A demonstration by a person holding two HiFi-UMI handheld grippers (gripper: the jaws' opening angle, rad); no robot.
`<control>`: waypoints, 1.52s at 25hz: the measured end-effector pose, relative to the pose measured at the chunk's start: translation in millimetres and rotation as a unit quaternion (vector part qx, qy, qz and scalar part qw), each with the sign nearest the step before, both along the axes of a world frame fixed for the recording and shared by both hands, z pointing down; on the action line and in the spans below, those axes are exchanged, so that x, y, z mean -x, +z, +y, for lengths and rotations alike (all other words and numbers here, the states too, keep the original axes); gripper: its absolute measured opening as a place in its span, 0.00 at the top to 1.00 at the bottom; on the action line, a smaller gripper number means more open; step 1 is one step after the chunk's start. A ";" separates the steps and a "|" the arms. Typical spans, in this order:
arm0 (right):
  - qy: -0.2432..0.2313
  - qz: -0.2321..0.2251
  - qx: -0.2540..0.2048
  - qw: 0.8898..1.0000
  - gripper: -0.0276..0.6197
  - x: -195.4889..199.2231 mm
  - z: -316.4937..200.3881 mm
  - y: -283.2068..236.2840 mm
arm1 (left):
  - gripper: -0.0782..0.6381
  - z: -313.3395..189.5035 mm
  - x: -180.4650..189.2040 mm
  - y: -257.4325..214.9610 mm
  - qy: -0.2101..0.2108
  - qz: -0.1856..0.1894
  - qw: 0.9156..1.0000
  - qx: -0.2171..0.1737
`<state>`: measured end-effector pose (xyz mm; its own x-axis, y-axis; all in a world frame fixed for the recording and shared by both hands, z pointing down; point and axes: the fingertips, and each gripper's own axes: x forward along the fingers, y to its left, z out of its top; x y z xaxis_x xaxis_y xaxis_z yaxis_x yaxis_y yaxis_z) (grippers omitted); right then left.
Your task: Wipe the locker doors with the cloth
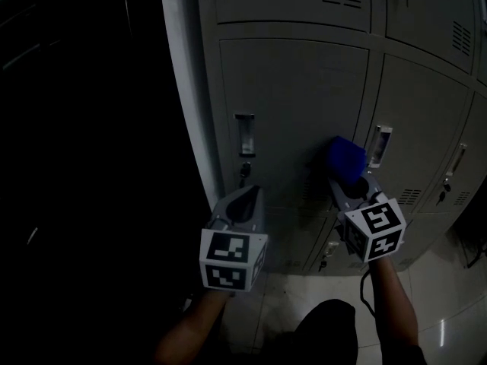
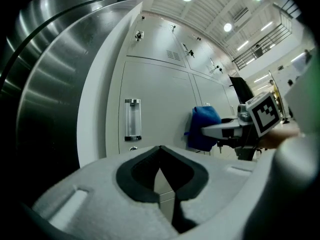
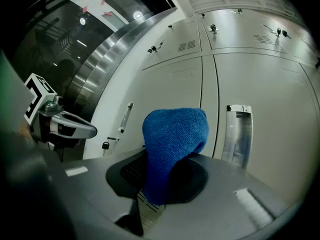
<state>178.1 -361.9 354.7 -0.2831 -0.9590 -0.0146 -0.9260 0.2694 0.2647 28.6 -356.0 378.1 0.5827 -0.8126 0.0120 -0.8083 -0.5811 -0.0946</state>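
A blue cloth (image 1: 345, 158) is bunched in my right gripper (image 1: 352, 179), which is shut on it. The cloth sits against, or very close to, the grey locker door (image 1: 304, 90), near the seam beside a recessed handle (image 1: 380, 146). In the right gripper view the cloth (image 3: 172, 139) bulges out of the jaws and hides the fingertips. My left gripper (image 1: 247, 192) is shut on nothing. It hangs to the left, just below the other handle (image 1: 244, 134) and a small padlock (image 1: 243, 172). The left gripper view shows its jaws together, with the cloth (image 2: 204, 128) off to the right.
A rounded steel column (image 2: 55, 84) and a dark area stand left of the lockers. Below are lower locker doors with keys (image 1: 444, 192), then a pale tiled floor (image 1: 445, 280). The person's forearms and dark clothing (image 1: 327, 333) fill the bottom of the head view.
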 end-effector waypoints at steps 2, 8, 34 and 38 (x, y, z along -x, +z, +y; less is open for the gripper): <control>-0.013 0.002 -0.012 1.000 0.85 13.2 5.4 -1.5 | 0.88 1.2 4.4 0.9 -0.006 0.000 1.000 -0.005; -0.103 -0.023 -0.020 0.994 0.85 103.3 6.6 14.3 | 0.88 4.6 27.5 9.6 -0.038 -0.003 0.999 -0.021; -0.124 0.012 0.023 0.992 0.85 172.8 -43.8 101.8 | 0.88 6.6 42.9 21.8 -0.047 0.005 0.999 -0.019; -0.101 0.009 0.023 0.995 0.85 146.4 -43.5 103.6 | 0.88 3.6 30.3 25.6 -0.034 0.005 0.999 -0.018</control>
